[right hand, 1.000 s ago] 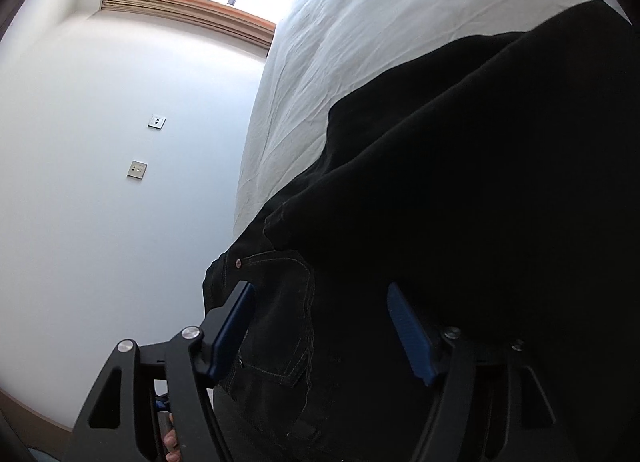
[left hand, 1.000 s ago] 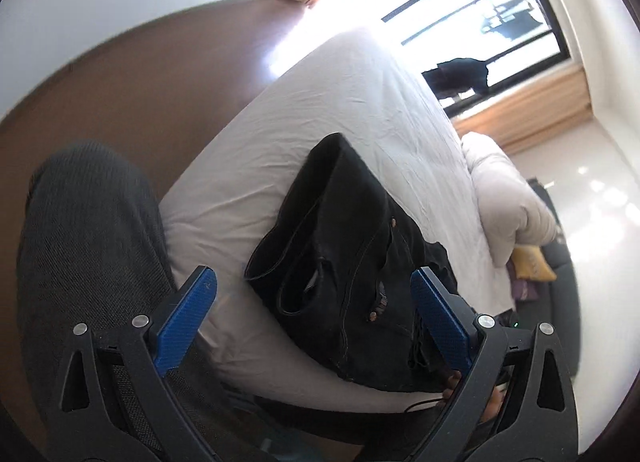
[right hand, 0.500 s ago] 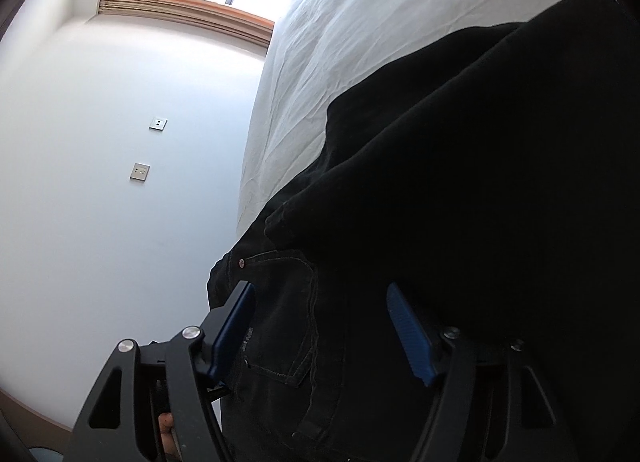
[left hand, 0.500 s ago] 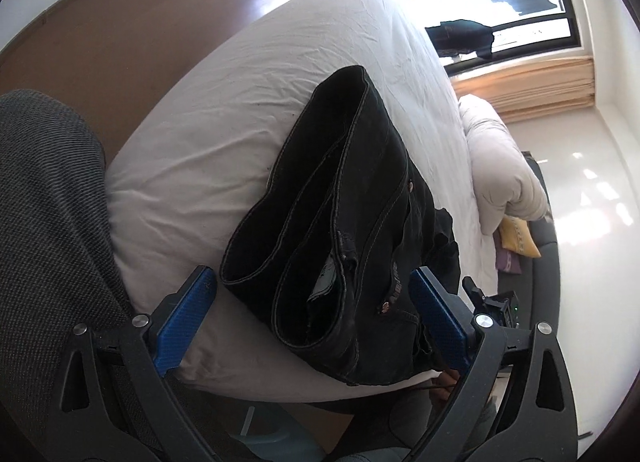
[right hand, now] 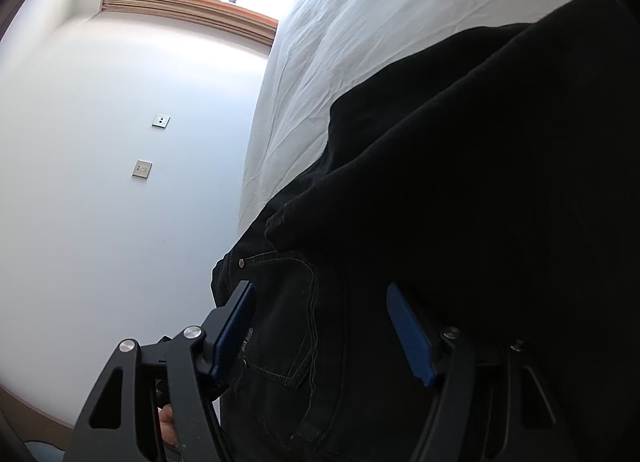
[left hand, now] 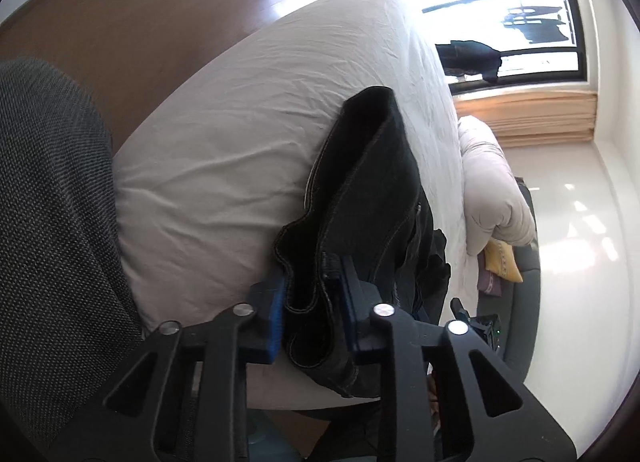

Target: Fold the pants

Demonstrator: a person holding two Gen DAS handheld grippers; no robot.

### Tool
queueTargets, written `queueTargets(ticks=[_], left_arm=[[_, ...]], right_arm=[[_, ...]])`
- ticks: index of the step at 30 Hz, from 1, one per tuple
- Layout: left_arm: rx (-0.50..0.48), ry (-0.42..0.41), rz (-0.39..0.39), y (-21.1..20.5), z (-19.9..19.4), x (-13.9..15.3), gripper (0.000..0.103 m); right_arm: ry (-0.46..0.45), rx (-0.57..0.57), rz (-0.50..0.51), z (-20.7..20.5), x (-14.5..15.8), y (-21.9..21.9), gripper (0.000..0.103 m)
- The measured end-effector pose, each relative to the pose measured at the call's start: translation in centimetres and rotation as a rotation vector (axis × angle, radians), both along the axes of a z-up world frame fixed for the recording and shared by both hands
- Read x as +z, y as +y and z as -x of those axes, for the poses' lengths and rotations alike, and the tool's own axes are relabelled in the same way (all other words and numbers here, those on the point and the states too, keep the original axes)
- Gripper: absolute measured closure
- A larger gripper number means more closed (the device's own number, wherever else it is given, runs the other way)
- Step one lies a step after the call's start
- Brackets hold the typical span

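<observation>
Black pants [left hand: 372, 198] lie lengthwise on the white bed [left hand: 240, 150], near its edge.
The left gripper [left hand: 312, 302] has just closed and now pinches the bunched hem end (long axis running away toward the window [left hand: 504, 18]); the right gripper [right hand: 320, 326] stands spread over the pocket area, gripping nothing.

**Bed and its load**

I see a bed [left hand: 248, 166] under a creased white sheet. Black pants [left hand: 372, 198] lie on it toward my 3 o'clock edge, with a bunched white duvet [left hand: 492, 198] at 2 o'clock beyond them.
</observation>
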State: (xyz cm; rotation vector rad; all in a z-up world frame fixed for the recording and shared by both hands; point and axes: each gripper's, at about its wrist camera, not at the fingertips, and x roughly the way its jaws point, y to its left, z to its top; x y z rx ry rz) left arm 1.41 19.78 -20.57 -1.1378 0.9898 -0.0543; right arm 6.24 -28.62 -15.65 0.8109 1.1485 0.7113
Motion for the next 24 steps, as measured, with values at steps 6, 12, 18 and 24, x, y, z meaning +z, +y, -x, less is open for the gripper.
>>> queueTargets(ticks=[6,12,18,24], left_arm=[[-0.01,-0.032,-0.024,-0.1,0.1,1.9,0.092],[-0.036,-0.082,-0.077,-1.1,-0.1,4.9,0.094],[-0.127,-0.179,-0.163,-4.4,-1.6,10.6,0.094],[-0.312,-0.278,-0.237,-12.1,-4.3,16.6,0.094]], right_arm=[[0.023,0.008,0.039,-0.3,-0.5,-0.2,0.051],[0.044,-0.003,0.038,-0.5,-1.2,-0.6,0.055],[0.038,-0.008,0.052,-0.5,-1.4,-0.4,0.056],[0.055,-0.033,0.012,-0.6,-0.3,-1.1,0.03]])
